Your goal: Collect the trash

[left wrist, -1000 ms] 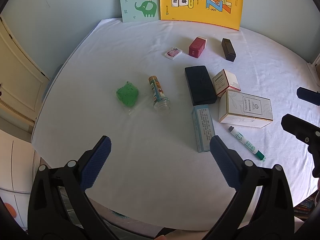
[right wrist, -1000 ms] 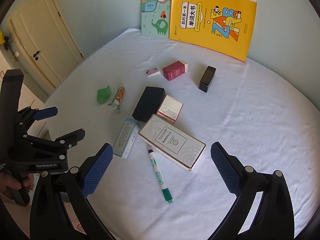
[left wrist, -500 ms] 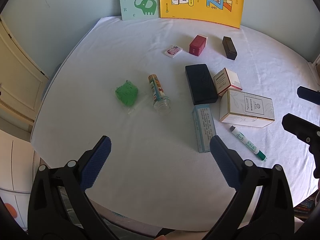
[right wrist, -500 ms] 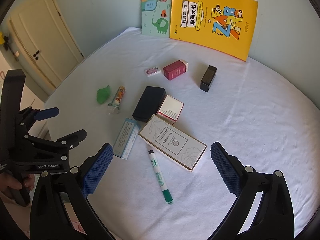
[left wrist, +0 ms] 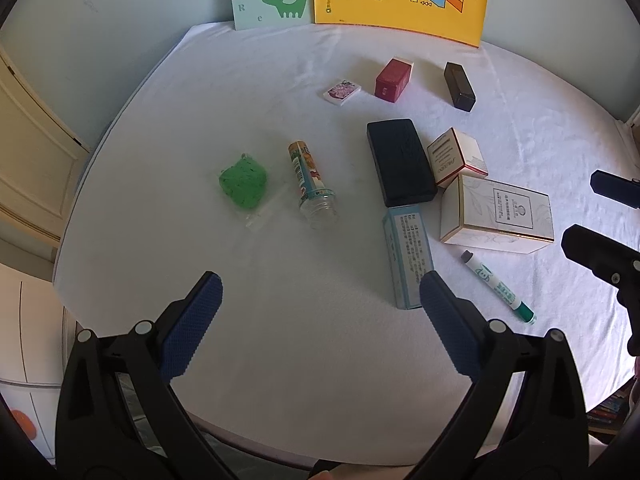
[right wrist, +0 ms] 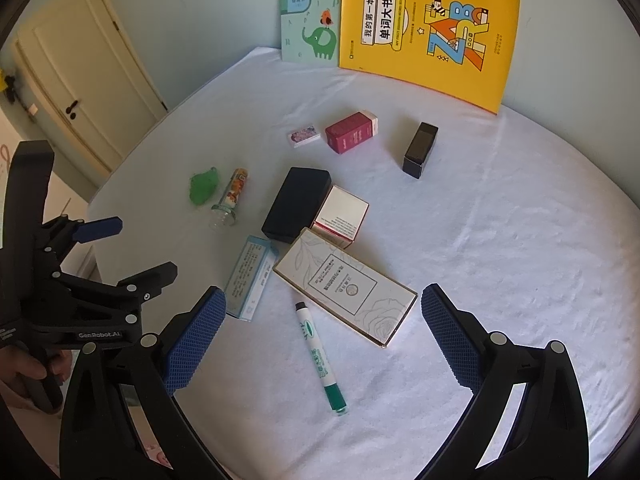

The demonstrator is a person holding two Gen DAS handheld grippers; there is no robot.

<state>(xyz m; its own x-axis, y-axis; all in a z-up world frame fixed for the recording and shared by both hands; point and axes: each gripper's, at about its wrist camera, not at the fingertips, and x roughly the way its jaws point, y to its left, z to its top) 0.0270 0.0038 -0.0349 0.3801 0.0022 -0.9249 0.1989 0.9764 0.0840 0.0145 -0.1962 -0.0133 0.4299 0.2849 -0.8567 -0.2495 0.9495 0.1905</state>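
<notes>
Both tools hover above the white-clothed table (left wrist: 280, 340) with nothing between their fingers: the left tool (left wrist: 320, 312) is spread wide, and the right tool (right wrist: 323, 328) is spread wide too. The landmark is the black case (left wrist: 400, 162) near the middle. Left of it lies a small plastic bottle (left wrist: 310, 184) on its side, and farther left a crumpled green wrapper (left wrist: 243, 184), well apart from the case. Just in front of the case lies a pale blue box (left wrist: 406, 256); a green marker (right wrist: 318, 354) lies in front and to the right.
</notes>
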